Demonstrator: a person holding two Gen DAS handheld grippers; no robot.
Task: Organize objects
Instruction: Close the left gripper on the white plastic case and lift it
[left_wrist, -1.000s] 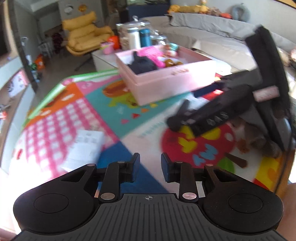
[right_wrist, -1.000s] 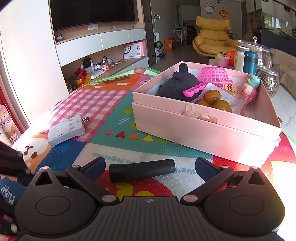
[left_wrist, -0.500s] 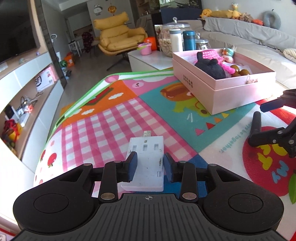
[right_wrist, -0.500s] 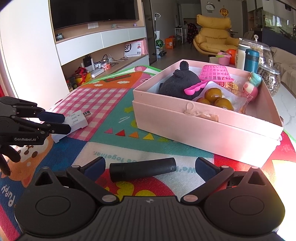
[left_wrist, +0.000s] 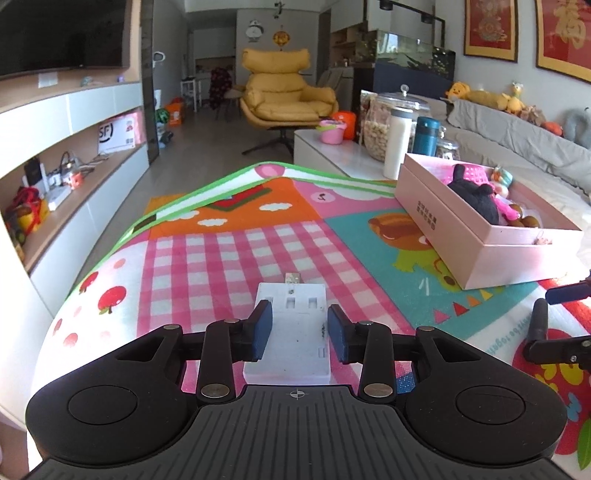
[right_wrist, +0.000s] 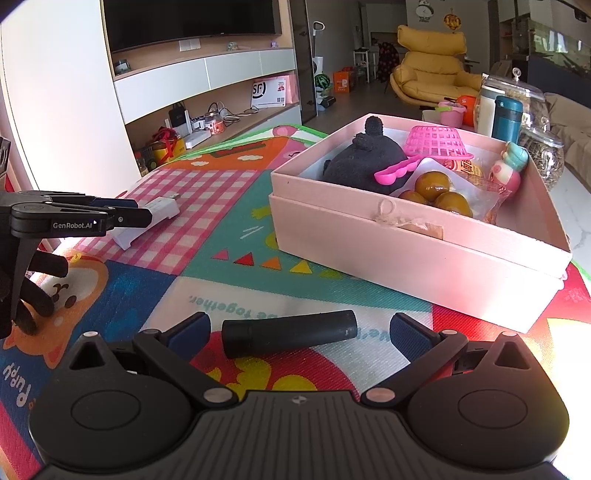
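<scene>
Left tongs (left_wrist: 299, 334) straddle the white adapter (left_wrist: 290, 332) on the play mat (left_wrist: 207, 258).

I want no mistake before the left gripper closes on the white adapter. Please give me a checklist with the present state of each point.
1. white adapter lies between the left gripper fingers: ok.
2. Left pads touch the adapter: not ok, a gap on each side.
3. Adapter flat on the play mat: cannot tell; its near end looks raised in the right wrist view.
4. pink box has free room: ok, along its far wall.
5. right gripper out of the way: ok, open around the black cylinder.
</scene>
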